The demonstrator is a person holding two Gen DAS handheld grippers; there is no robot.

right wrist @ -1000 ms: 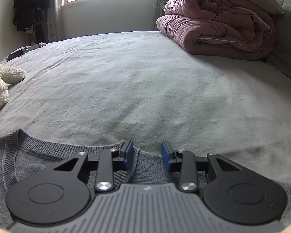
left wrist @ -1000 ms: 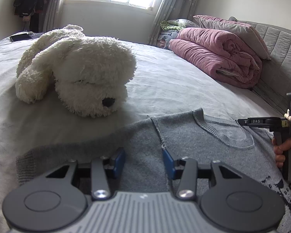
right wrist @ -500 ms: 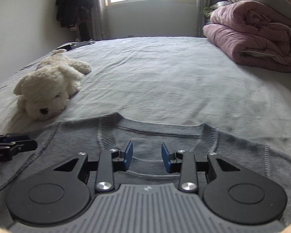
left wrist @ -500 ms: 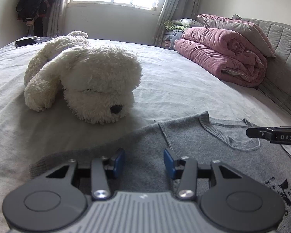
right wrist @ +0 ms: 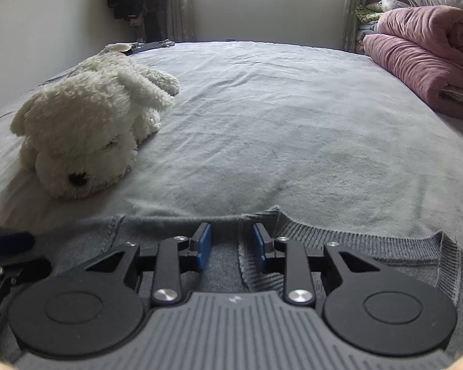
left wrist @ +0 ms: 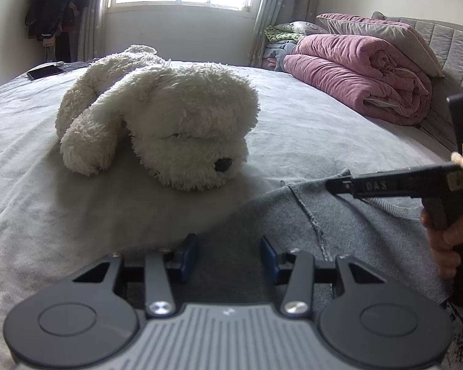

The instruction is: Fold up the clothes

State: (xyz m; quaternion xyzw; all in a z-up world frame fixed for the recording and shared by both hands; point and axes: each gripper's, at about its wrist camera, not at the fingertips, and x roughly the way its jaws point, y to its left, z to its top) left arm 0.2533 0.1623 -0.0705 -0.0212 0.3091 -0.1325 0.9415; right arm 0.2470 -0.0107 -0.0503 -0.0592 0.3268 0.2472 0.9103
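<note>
Bedsheet (right wrist: 277,117) lies open beyond sweater's (right wrist: 222,256) collar edge; right tongs (right wrist: 231,246) closing.

White letters "DAS" readable on right gripper (left wrist: 339,186) finger side, left wrist view. Sweater (left wrist: 370,234) dark print illegible at edge.

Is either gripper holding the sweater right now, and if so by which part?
Nothing is gripped yet. The right gripper is closing over the sweater beside its ribbed collar, pads still apart. The left gripper sits open over the sweater.
</note>
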